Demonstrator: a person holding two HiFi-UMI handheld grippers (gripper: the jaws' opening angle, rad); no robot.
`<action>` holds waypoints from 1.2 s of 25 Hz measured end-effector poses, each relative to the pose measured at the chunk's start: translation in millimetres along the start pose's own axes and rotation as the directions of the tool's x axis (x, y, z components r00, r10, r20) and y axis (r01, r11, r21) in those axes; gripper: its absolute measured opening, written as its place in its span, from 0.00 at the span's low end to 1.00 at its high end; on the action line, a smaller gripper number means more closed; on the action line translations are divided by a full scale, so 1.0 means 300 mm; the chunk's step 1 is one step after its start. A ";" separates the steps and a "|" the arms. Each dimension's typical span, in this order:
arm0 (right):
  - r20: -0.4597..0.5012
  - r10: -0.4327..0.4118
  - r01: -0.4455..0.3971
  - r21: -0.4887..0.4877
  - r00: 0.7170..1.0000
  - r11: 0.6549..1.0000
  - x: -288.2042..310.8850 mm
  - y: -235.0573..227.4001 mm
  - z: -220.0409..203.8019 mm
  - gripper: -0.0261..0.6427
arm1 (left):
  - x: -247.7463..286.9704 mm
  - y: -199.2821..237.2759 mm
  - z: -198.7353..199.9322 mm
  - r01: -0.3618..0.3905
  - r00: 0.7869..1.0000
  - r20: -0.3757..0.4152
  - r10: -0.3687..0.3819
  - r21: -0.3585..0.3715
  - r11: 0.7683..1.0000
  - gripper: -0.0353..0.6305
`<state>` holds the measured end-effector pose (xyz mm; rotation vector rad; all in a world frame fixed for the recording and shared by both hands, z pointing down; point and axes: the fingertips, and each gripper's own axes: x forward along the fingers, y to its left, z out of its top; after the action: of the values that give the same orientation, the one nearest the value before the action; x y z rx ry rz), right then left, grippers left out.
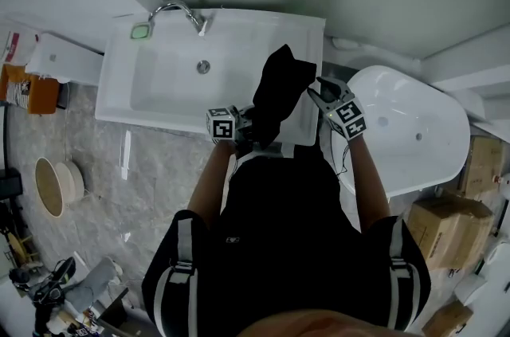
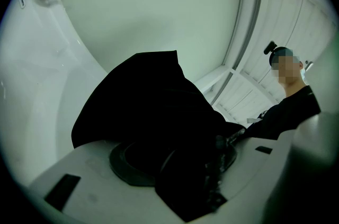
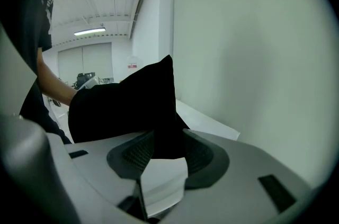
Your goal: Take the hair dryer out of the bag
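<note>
Head view: the black bag (image 1: 279, 88) is held over the near rim of the white sink (image 1: 159, 80), its long axis running away from the person toward the wall. The left gripper (image 1: 249, 128) meets its near end from the left, and the right gripper (image 1: 317, 93) sits at its right edge, further up. No hair dryer shows; it is most likely inside the bag.

Left gripper view: the jaws are clamped on bunched black fabric, and the bag rises up and away from them.

Right gripper view: the jaws stand wide, with a fold of the bag hanging between the pads and seemingly not pinched. Judging from this, the right gripper is the free one to reach in, with the bag lying to its left. Which end is the mouth cannot be told.
</note>
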<state>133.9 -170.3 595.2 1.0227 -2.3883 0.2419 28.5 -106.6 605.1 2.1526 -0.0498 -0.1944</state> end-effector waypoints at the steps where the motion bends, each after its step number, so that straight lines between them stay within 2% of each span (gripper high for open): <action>1: 0.003 -0.002 0.002 -0.007 1.000 1.000 0.008 0.004 0.006 0.36 | -0.010 -0.009 -0.006 0.004 1.000 -0.006 -0.004 -0.002 1.000 0.35; 4: 0.007 0.021 -0.021 -0.032 1.000 0.999 0.027 0.037 0.022 0.34 | -0.031 -0.041 -0.025 0.018 1.000 -0.017 -0.018 -0.006 1.000 0.35; 6: 0.011 0.048 -0.048 -0.040 0.999 0.998 0.039 0.067 0.035 0.18 | -0.046 -0.053 -0.035 0.028 0.999 -0.016 -0.028 -0.009 1.000 0.35; 8: 0.024 0.061 -0.060 -0.040 0.998 0.997 0.050 0.085 0.050 0.14 | -0.061 -0.056 -0.040 0.031 0.999 -0.013 -0.031 -0.007 1.000 0.35; 19: 0.104 -0.097 0.099 -0.012 0.990 0.995 0.046 -0.034 0.181 0.14 | -0.138 -0.052 -0.076 0.042 0.999 0.006 -0.043 0.019 0.999 0.35; 22: 0.122 -0.129 0.133 -0.025 0.984 0.991 0.053 -0.067 0.239 0.14 | -0.155 -0.070 -0.081 0.040 0.999 0.000 -0.040 0.001 0.999 0.35; 27: 0.149 -0.166 0.175 -0.047 0.975 0.983 0.042 -0.131 0.325 0.14 | -0.163 -0.081 -0.079 0.050 0.999 0.000 -0.050 0.015 0.999 0.35; 30: 0.179 -0.172 0.177 -0.011 0.969 0.984 0.025 -0.174 0.369 0.14 | -0.154 -0.077 -0.076 0.048 0.999 -0.001 -0.048 0.013 0.999 0.35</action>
<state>122.9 -250.8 503.4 1.2812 -2.4313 0.0566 -14.4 -69.7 604.0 2.1682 0.0018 -0.2214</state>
